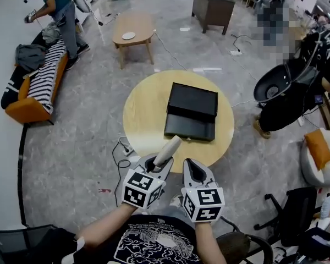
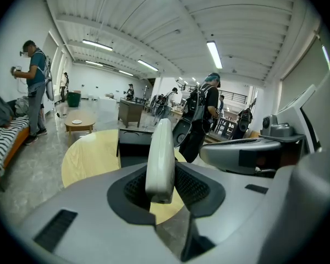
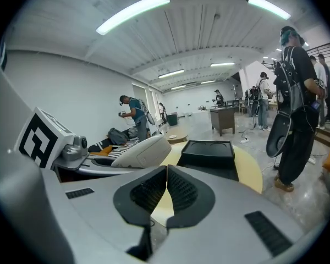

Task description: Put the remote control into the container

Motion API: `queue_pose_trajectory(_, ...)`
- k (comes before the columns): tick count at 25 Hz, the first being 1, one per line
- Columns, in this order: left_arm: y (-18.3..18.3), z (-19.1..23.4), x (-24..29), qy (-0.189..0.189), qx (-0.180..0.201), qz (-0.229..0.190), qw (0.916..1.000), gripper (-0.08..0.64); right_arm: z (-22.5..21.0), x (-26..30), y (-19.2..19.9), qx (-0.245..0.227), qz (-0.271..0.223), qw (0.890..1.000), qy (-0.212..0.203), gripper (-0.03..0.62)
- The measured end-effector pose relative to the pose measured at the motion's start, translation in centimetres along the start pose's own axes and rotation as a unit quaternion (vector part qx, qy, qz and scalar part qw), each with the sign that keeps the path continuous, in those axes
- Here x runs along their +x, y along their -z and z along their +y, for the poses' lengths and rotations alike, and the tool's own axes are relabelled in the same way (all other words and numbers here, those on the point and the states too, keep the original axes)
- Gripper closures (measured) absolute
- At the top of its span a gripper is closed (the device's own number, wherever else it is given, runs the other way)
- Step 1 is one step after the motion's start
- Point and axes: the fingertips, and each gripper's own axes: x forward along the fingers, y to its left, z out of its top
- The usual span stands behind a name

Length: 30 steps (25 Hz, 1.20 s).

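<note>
My left gripper point(image 1: 155, 168) is shut on a long pale grey remote control point(image 1: 168, 150), which sticks up and forward over the near edge of the round wooden table point(image 1: 144, 100). In the left gripper view the remote control point(image 2: 159, 158) stands upright between the black pads. The black container point(image 1: 191, 111), an open box with its lid lying partly across it, sits at the table's middle, beyond both grippers. My right gripper point(image 1: 196, 174) is beside the left one, shut with nothing in it point(image 3: 166, 194). From the right gripper view the remote point(image 3: 142, 150) and container point(image 3: 207, 150) lie ahead.
A person with a golf bag point(image 1: 289, 89) stands right of the table. A small wooden side table point(image 1: 133, 27) and a dark cabinet point(image 1: 212, 6) are farther off. A striped sofa point(image 1: 38, 81) with another person point(image 1: 58, 12) is at left. A power strip point(image 1: 126, 149) lies on the floor.
</note>
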Motion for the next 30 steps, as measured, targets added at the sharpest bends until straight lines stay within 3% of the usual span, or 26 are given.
queue_pose_trajectory(13, -2.6, -1.5, 6.0, -0.036, -0.004, 0.004, 0.9993, 0.451, -6.3, 2.2, -2.1, -0.009, 0.009, 0.999, -0.042, 0.569)
queue_pose_trajectory(30, -3.6, -0.3, 8.4, -0.043, 0.021, 0.020, 0.9986, 0.451, -8.1, 3.8, -2.9, -0.010, 0.012, 0.999, -0.047, 0.569)
